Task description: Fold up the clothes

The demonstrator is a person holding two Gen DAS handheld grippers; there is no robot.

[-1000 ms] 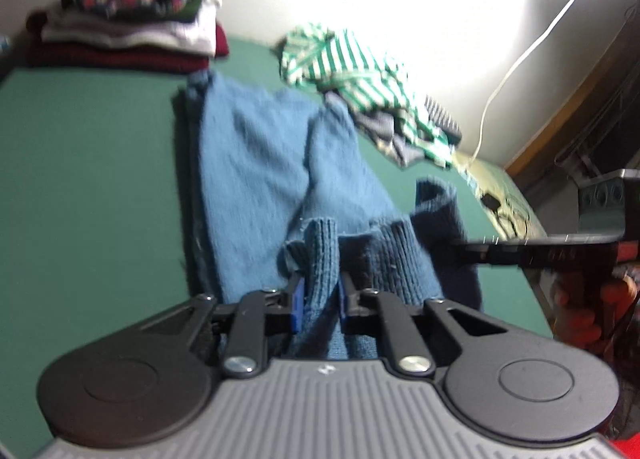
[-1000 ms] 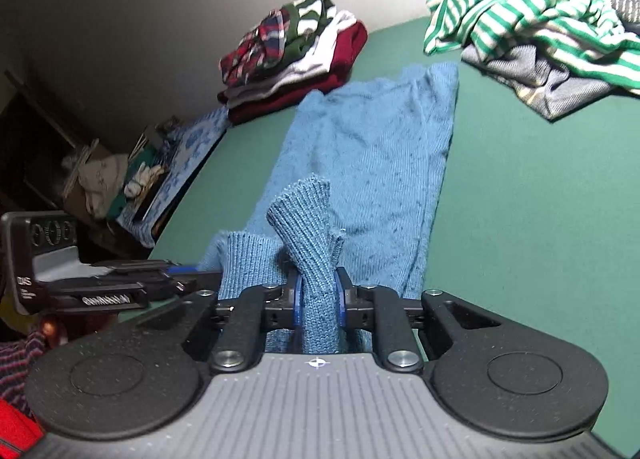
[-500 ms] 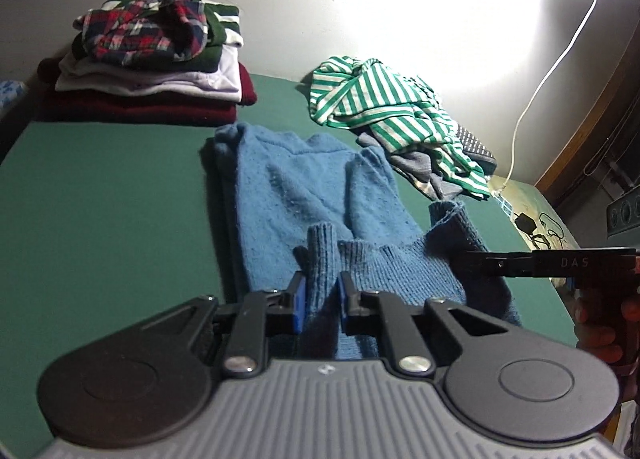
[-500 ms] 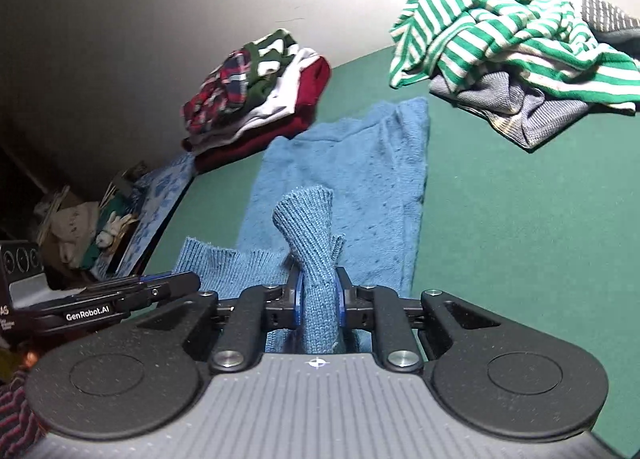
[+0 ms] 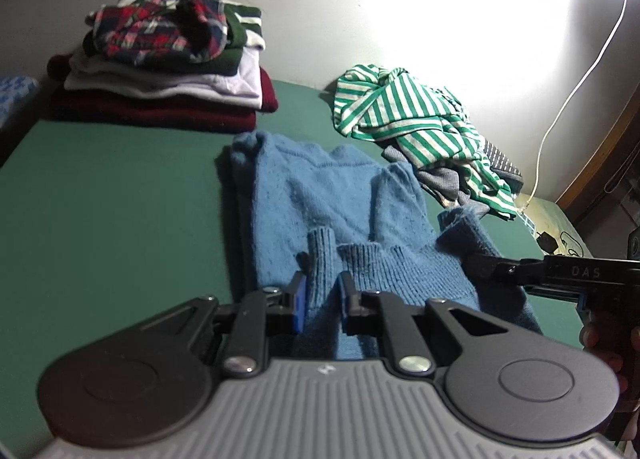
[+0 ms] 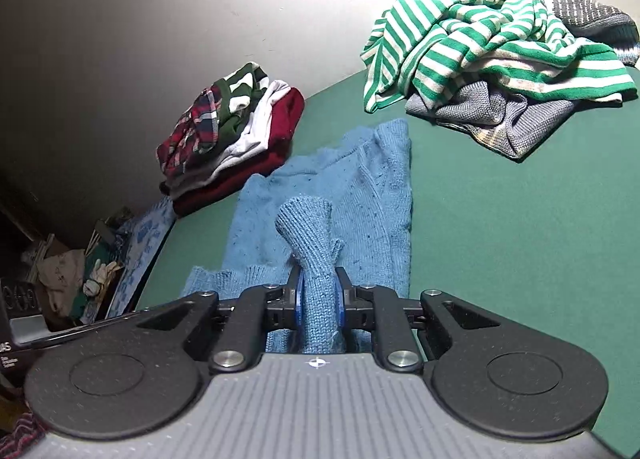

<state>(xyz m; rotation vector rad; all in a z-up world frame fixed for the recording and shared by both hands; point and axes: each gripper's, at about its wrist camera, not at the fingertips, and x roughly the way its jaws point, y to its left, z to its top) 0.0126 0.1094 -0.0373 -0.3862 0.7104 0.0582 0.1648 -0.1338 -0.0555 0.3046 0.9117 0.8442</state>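
Observation:
A blue knit sweater (image 5: 320,187) lies lengthwise on the green table (image 5: 100,199), its ribbed hem lifted at the near end. My left gripper (image 5: 322,299) is shut on the hem's left part. A fold of ribbing stands up between its blue pads. My right gripper (image 6: 319,299) is shut on the hem's right corner, and a roll of ribbing sticks up past its fingers over the sweater (image 6: 360,187). In the left wrist view the right gripper (image 5: 476,265) comes in from the right, pinching that corner, with a hand (image 5: 604,339) behind it.
A stack of folded clothes (image 5: 160,79) with a plaid shirt on top sits at the far left by the wall. A heap of green-striped and grey garments (image 6: 492,43) lies at the far right. A white cable (image 5: 560,111) hangs down the wall. Clutter (image 6: 68,279) lies past the table's left edge.
Both grippers have carried the hem forward over the sweater toward its far end. Less of the sweater body shows, and the stack and heap loom larger. Both grips are unchanged.

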